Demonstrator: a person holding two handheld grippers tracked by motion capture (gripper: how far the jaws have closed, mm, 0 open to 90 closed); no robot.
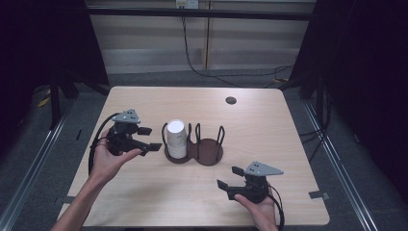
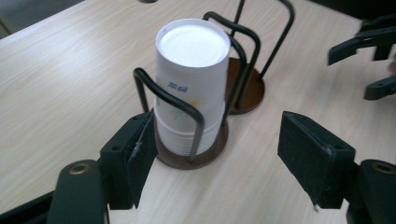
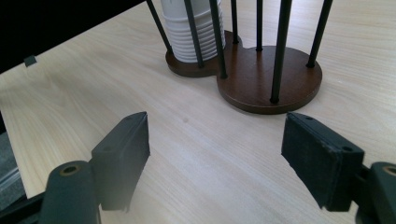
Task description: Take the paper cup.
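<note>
Nearest the camera, both grippers, left and right, hold fingers spread, empty; mid-frame, cups stacked in holder could tip if nudged sideways.

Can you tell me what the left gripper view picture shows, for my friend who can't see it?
A stack of white paper cups, upside down, stands in one side of a brown holder with black wire loops, on a pale wooden table. The open left hand-held gripper is close in front, empty. The other hand-held gripper shows top right.
</note>
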